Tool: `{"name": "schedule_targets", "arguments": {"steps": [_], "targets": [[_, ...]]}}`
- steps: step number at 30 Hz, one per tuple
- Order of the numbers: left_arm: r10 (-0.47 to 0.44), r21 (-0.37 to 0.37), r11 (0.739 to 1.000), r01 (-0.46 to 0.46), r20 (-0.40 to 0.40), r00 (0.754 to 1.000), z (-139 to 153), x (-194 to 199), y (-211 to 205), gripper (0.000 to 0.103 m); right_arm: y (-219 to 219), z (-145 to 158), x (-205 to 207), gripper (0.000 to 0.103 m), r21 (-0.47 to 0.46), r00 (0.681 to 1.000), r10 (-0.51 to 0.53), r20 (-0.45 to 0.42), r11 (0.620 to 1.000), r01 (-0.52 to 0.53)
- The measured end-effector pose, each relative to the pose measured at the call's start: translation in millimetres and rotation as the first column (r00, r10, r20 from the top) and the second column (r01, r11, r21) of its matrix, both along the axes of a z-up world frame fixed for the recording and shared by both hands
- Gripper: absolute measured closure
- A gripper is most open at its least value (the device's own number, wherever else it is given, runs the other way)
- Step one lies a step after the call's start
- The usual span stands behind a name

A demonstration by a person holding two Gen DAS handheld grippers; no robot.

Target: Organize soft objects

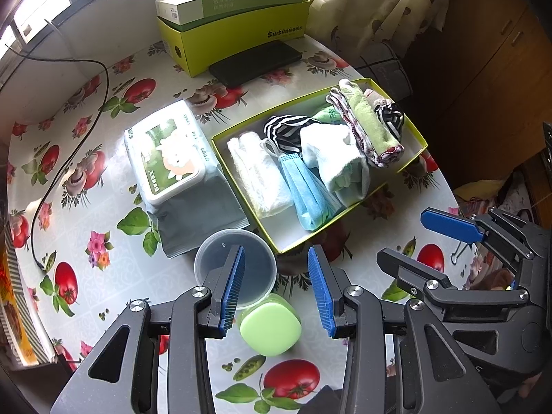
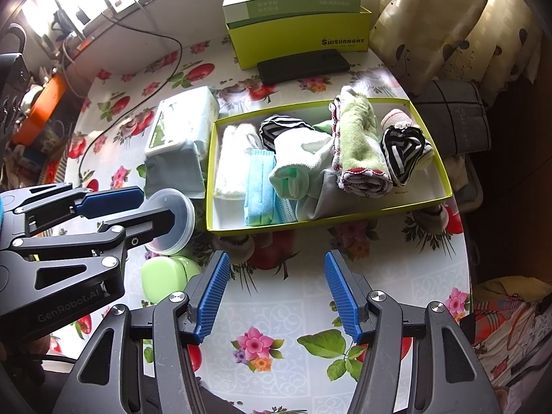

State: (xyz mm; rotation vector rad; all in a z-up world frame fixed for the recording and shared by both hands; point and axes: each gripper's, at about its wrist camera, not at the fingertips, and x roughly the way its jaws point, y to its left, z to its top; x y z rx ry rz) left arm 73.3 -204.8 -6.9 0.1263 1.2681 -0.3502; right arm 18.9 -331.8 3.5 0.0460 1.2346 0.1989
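A shallow yellow-green box [image 1: 419,141] [image 2: 445,186] on the table holds soft things: a white towel [image 1: 255,169] [image 2: 229,162], a blue face mask [image 1: 305,186] [image 2: 260,186], a white sock [image 1: 338,158] [image 2: 300,158], a rolled green cloth [image 1: 371,124] [image 2: 355,141] and striped socks [image 1: 391,117] [image 2: 403,151]. My left gripper [image 1: 276,286] is open and empty above a clear plastic cup [image 1: 255,262] and a green case [image 1: 270,327]. My right gripper [image 2: 276,296] is open and empty in front of the box. Each gripper shows in the other's view.
A wet-wipes pack [image 1: 169,158] [image 2: 179,131] lies left of the box. A yellow-green carton [image 1: 234,34] [image 2: 303,38] with a green box on top and a black phone [image 1: 255,62] [image 2: 303,65] sit at the back. A black cable [image 1: 69,145] runs along the left. A curtain hangs behind.
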Motion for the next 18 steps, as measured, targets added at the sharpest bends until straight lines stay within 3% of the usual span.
{"name": "schedule_targets", "arguments": {"steps": [18], "targets": [[-0.015,-0.007,1.0,0.015,0.005,1.0,-0.4,1.9,-1.3,0.063,-0.4,-1.3,0.0,0.045,0.0,1.0,0.0,-0.003,1.0,0.0]]}}
